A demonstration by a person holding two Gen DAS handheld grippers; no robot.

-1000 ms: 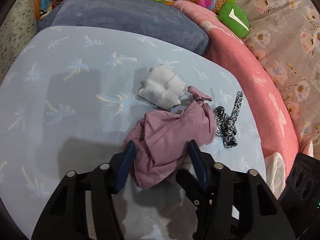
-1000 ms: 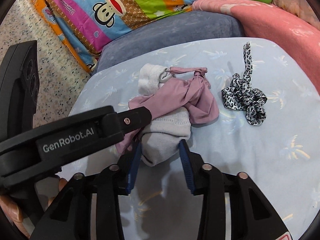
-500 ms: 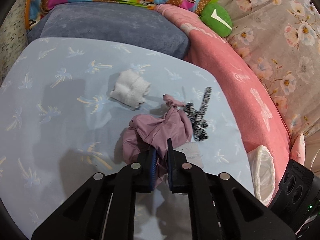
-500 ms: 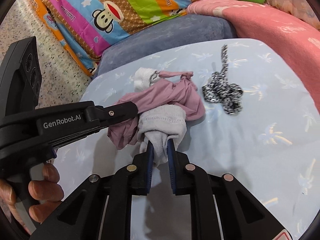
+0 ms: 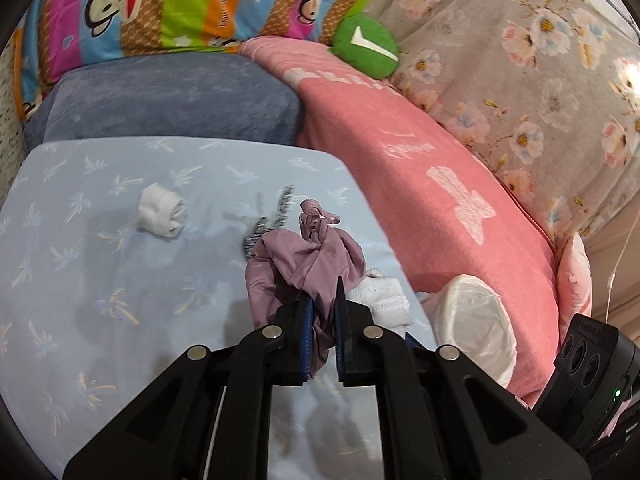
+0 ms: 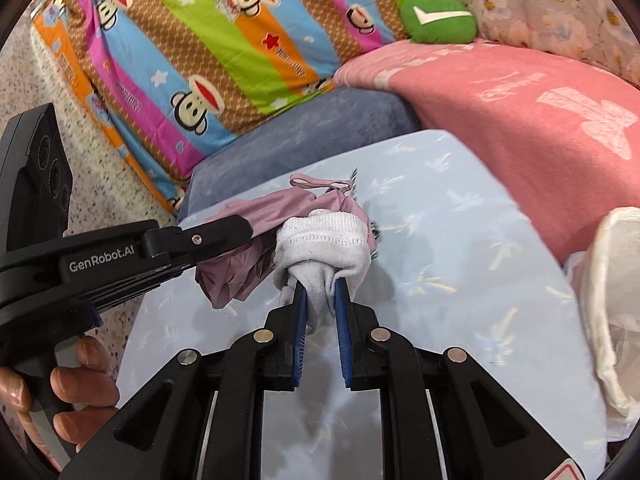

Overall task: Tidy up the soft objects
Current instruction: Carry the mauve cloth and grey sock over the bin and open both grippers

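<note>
My left gripper (image 5: 322, 312) is shut on a mauve garment (image 5: 308, 260), which hangs bunched above the light blue palm-print cushion (image 5: 100, 280). In the right wrist view that garment (image 6: 256, 216) sits beside a white sock (image 6: 324, 248), and my right gripper (image 6: 320, 300) is shut on the sock. Both loads are lifted off the cushion and touch each other. A second rolled white sock (image 5: 162, 214) lies on the cushion to the left. A leopard-print band (image 5: 268, 220) lies behind the garment, partly hidden.
A white bag-lined bin (image 5: 476, 328) stands at the right, below the pink blanket (image 5: 440, 184). A grey-blue cushion (image 5: 168, 100), striped monkey-print bedding (image 6: 208, 52) and a green plush (image 5: 366, 46) lie behind. A hand (image 6: 76, 392) holds the left gripper's handle.
Both grippers closed, the left on the mauve garment and the right on the white sock, then rose and moved right toward the white bin. The other sock and the leopard band stayed put.
</note>
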